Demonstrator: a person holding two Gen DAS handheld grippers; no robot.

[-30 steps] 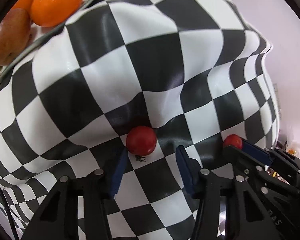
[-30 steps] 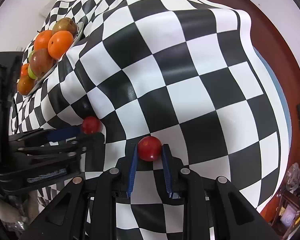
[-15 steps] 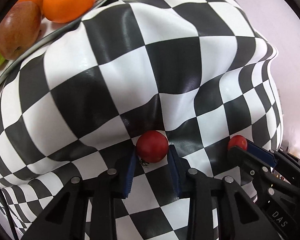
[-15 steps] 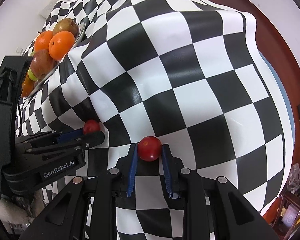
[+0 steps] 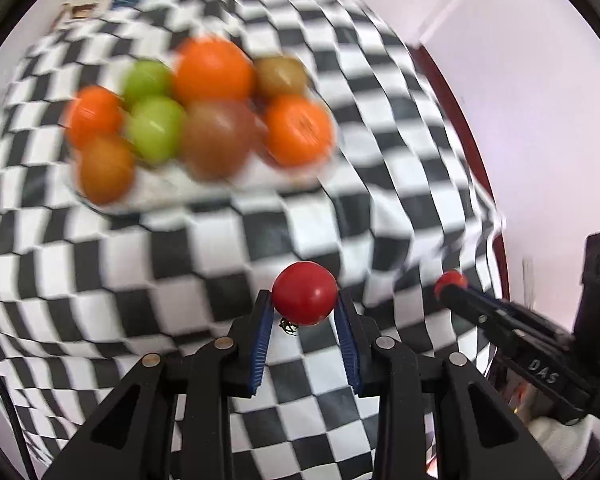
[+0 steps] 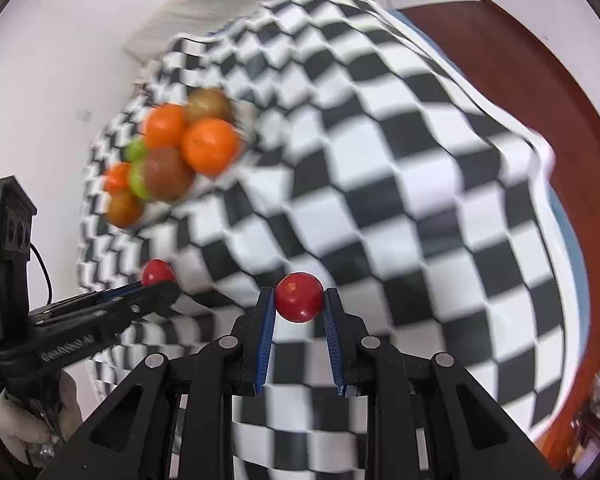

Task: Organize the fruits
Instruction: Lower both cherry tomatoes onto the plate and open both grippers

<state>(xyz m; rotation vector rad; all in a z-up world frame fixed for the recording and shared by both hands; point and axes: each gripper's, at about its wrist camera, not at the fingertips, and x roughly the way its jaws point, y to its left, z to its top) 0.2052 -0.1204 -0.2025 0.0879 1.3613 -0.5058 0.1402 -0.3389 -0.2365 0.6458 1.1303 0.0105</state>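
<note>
A black-and-white checkered cloth covers the surface, with a pale wall behind and a red-brown floor at the right edge.

Left wrist view: the left tongs are clenched on a red tomato, pinched between the blue pads and clear of the cloth. A small dark stem shows at its underside. Beyond it, motion-blurred, a plate carries a pile of fruit: several oranges, two green fruits and some brownish ones. At the right, the right tongs appear side-on, gripping a second, smaller-looking red tomato at the tips.

Right wrist view: the right tongs are clenched on their red tomato, held between the blue pads above the cloth. The fruit plate sits at upper left, well apart from both tomatoes, its pile of fruit blurred. At the left, the left tongs reach in side-on with the other tomato at their tips. A pale gloved hand shows below them.
</note>
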